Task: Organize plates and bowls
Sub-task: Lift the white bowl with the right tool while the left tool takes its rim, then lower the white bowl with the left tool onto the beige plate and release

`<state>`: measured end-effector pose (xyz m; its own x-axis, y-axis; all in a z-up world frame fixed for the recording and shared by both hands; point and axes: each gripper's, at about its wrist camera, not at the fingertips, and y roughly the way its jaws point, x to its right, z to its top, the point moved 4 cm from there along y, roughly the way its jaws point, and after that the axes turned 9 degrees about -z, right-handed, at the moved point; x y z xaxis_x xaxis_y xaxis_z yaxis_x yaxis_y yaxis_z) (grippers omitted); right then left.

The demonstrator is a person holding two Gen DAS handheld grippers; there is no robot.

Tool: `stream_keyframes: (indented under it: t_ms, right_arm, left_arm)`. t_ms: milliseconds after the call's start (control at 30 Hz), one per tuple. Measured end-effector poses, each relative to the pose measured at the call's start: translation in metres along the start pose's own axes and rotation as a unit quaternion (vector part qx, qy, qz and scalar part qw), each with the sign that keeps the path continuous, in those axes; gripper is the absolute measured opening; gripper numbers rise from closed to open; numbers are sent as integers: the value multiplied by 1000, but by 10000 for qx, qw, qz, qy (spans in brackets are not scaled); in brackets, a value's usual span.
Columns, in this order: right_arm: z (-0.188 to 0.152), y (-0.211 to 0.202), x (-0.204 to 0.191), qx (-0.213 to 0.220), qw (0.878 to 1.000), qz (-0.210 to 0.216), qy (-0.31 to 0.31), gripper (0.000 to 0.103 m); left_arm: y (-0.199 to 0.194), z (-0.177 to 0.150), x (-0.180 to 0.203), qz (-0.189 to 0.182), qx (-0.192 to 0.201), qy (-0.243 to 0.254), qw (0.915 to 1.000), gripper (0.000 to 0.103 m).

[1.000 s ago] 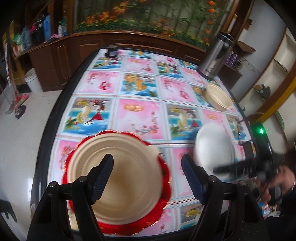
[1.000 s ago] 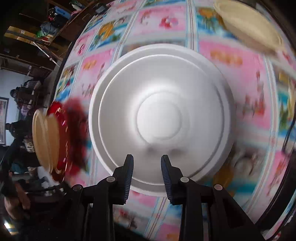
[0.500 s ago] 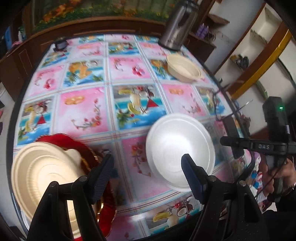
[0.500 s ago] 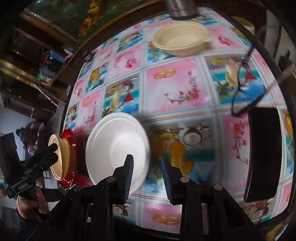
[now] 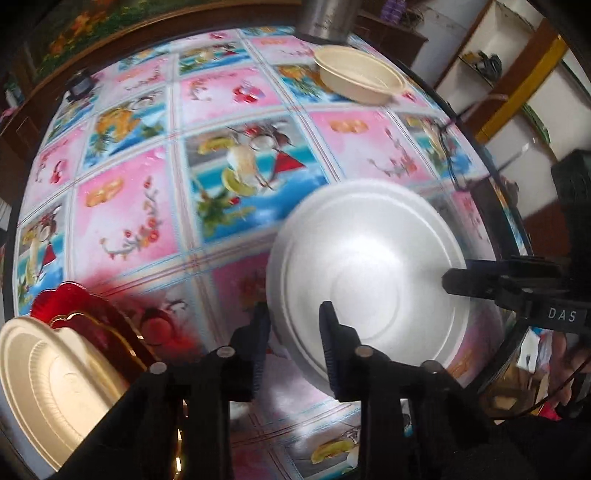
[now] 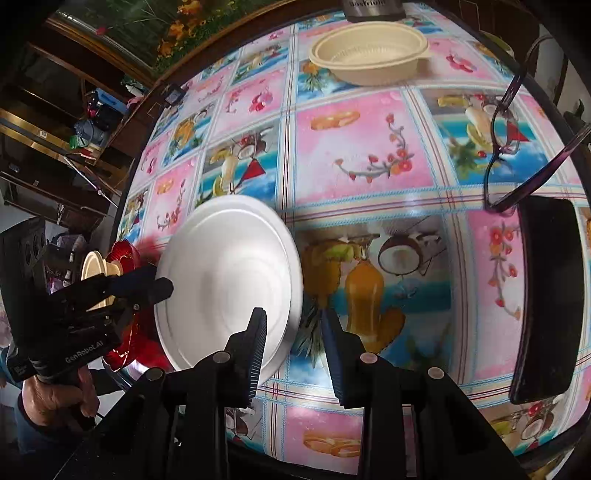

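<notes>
A white foam plate (image 5: 373,280) lies on the patterned tablecloth (image 5: 122,218). My left gripper (image 5: 293,317) has closed over its near-left rim and grips it. The plate also shows in the right wrist view (image 6: 225,277), with the left gripper (image 6: 162,288) at its left edge. My right gripper (image 6: 293,325) is narrowly open and empty, just right of the plate. A beige plate (image 5: 48,387) rests on a red plate (image 5: 92,306) at the left. A beige bowl (image 6: 369,51) stands at the far side.
Eyeglasses (image 6: 506,140) and a black phone (image 6: 546,295) lie at the right of the table. A steel flask (image 5: 328,14) stands behind the bowl. The table's near edge (image 6: 295,454) is close below the grippers.
My left gripper swung right from the stacked plates to the white plate and closed on its rim. My right gripper let go of the white plate and drew back to its right.
</notes>
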<state>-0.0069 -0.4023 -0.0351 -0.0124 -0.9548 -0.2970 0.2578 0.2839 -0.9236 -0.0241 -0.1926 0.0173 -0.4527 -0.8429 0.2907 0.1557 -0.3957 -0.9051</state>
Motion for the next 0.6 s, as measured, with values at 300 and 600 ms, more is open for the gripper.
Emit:
stream_keyframes:
  t_ms: [300,600]
  right_arm:
    - [-3,-18,-2,89,9994,268,177,13]
    - [19,-50,-60,433,9964,516,-522,13]
  left_arm:
    - [-30,4,10,132,376,224,9990,24]
    - [-91,-6,-23,316,1013,-274,9940,24]
